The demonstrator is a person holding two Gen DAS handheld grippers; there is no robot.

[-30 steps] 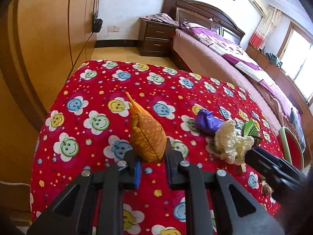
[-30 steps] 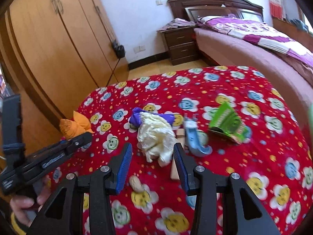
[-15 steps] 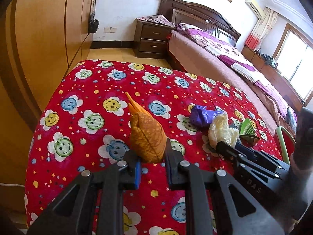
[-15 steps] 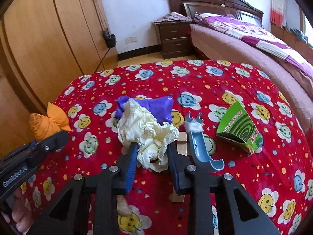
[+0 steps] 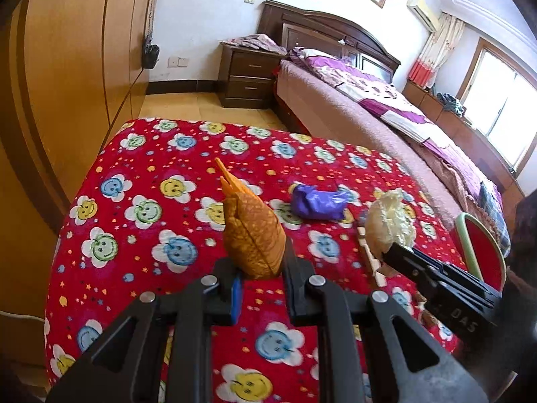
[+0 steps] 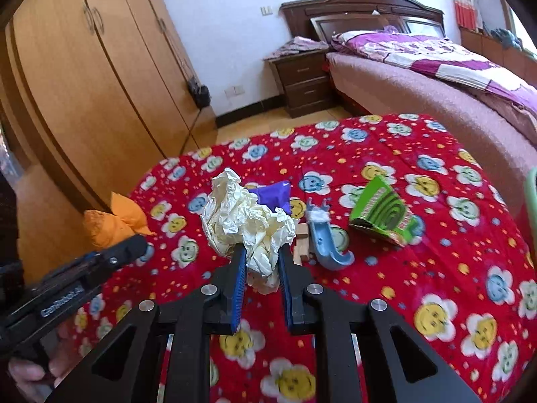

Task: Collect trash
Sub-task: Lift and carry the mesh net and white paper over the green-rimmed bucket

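Observation:
My left gripper (image 5: pixel 260 268) is shut on an orange crumpled bag (image 5: pixel 252 235), held above the red smiley-flower tablecloth (image 5: pixel 161 201). The same orange bag (image 6: pixel 112 223) shows at the left of the right wrist view, ahead of the left gripper (image 6: pixel 137 245). My right gripper (image 6: pixel 260 262) is closing its jaws on a cream crumpled paper wad (image 6: pixel 245 221), and the pads press on it. That paper wad (image 5: pixel 389 221) appears lifted at the right of the left wrist view, at the tip of the right gripper (image 5: pixel 391 252). A purple bag (image 5: pixel 317 203) lies on the cloth.
On the cloth lie a blue plastic hook (image 6: pixel 327 238), a green box (image 6: pixel 382 216), a small wooden block (image 6: pixel 302 248) and the purple bag (image 6: pixel 273 196). A red chair with a green rim (image 5: pixel 480 248) stands right of the table. Wardrobe left, bed and nightstand behind.
The right gripper closed on the cream paper wad and lifted it off the cloth, uncovering the purple bag. The left gripper drew back slightly with the orange bag.

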